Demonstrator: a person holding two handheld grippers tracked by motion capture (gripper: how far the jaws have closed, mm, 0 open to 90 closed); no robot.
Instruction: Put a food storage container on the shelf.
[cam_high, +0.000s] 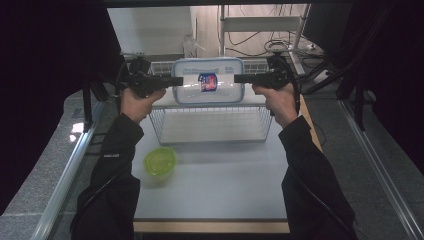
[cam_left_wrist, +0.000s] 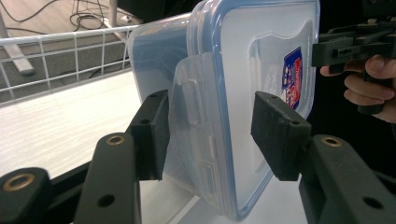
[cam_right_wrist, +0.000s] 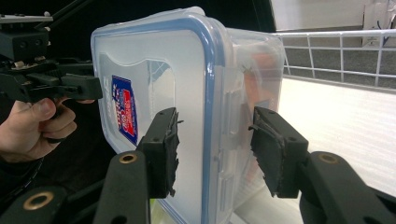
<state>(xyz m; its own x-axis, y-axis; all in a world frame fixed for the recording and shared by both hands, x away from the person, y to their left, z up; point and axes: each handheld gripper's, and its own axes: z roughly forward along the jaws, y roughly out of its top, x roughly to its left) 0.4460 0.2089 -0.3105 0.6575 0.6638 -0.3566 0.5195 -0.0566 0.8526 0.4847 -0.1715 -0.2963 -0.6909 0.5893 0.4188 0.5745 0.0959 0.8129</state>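
Container (cam_high: 208, 81) above wire basket (cam_high: 212, 126), grey table (cam_high: 225, 175)

Overhead light is falling on the pale table (cam_high: 220, 175), while the surroundings are lying in deep shadow. Glare is whitening the container lid (cam_high: 208, 80) and a spot at the left rail. The high view is looking soft; near jaws are blurring slightly.
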